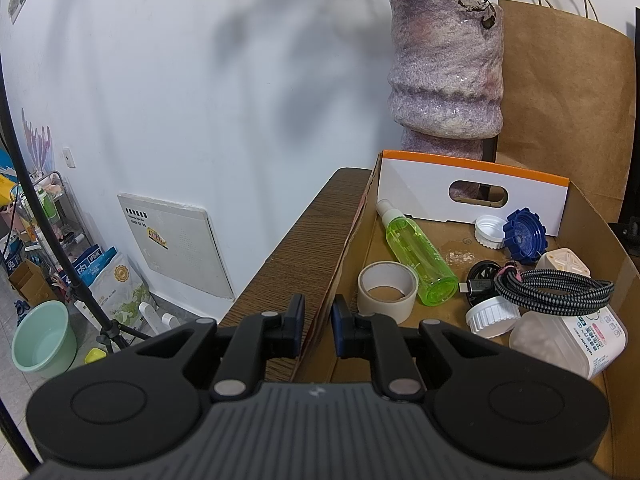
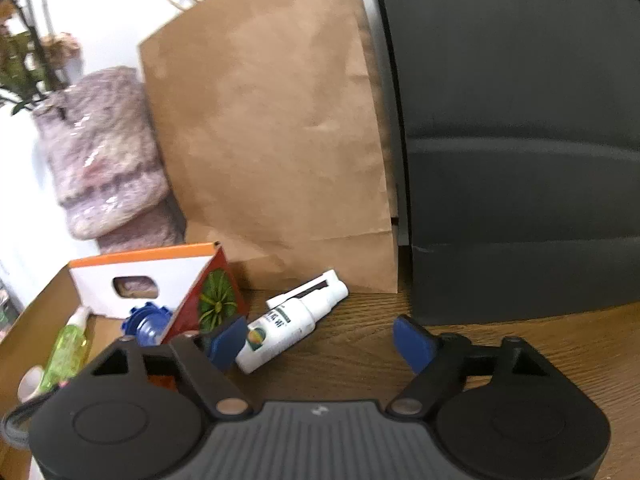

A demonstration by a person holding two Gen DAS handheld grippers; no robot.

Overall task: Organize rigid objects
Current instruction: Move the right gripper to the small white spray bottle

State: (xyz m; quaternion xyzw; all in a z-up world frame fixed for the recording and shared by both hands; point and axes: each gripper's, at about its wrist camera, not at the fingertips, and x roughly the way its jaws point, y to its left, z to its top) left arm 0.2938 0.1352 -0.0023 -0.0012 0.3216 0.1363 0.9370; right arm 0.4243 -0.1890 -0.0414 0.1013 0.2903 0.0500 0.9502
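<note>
My left tool (image 1: 317,322) hovers over the near left wall of the cardboard box (image 1: 596,216), with its two blue pads close together but with a narrow gap between them, and it holds nothing. Inside the box I see a green spray bottle (image 1: 416,254) lying on its side, a roll of tape (image 1: 387,289) just beside it, a white cap (image 1: 490,231) touching a blue ridged cap (image 1: 524,237), a coiled braided cable (image 1: 554,288), and a white container (image 1: 576,340) in the near right corner. The box stands on the wooden desk (image 1: 304,240), and behind it there is a purple vase (image 1: 446,76) and a brown paper bag (image 1: 568,100). My right tool (image 2: 320,344) is opened wide and it is empty. Between its pads, closer to the left one, a white spray bottle (image 2: 288,324) lies on the desk outside of the box, tilted, near the foot of the paper bag. I cannot tell if the left pad touches it.
</note>
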